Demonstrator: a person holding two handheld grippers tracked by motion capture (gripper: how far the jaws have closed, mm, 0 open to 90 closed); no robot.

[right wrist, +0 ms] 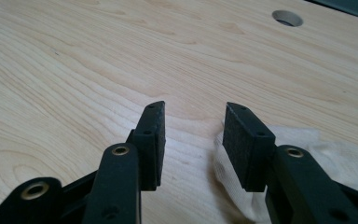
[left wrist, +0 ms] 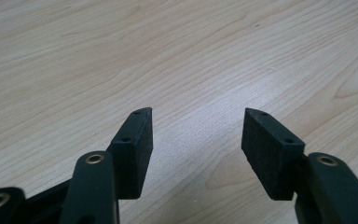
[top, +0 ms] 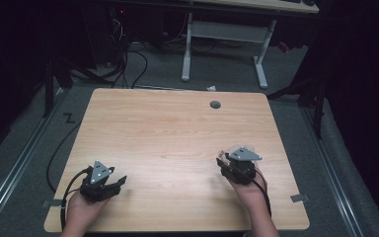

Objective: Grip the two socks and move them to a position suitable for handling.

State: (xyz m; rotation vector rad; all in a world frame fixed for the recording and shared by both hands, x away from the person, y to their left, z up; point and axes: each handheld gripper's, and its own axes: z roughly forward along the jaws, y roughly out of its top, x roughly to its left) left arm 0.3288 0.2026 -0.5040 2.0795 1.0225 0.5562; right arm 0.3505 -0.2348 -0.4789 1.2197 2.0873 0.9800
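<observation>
Right gripper view: the right gripper (right wrist: 193, 140) stands with its fingers (right wrist: 151, 140) spread and nothing pinched between them. A white, soft, crumpled cloth (right wrist: 326, 154) lies flat on the light wooden tabletop (right wrist: 98, 70), beside and partly behind the right-hand finger, which overlaps its edge. Whether that finger touches the fabric cannot be told.

In the high view, the right gripper (top: 233, 167) sits near the tabletop's right front area, with a pale scrap of the cloth (top: 223, 153) just at its tip. The left gripper (top: 117, 182) rests near the left front corner, well apart from the cloth. In the left gripper view its fingers (left wrist: 133, 149) are spread over bare wood.

Probable faults:
- The cloth lies off-centre of the gap. Closing now likely catches a single thin edge or nothing.
- A thin fold may slip out under lift.
- A finger dragged sideways may push the cloth along instead of gripping it.
- A round grey cable hole (right wrist: 287, 18) lies far ahead; no hazard at present.
</observation>
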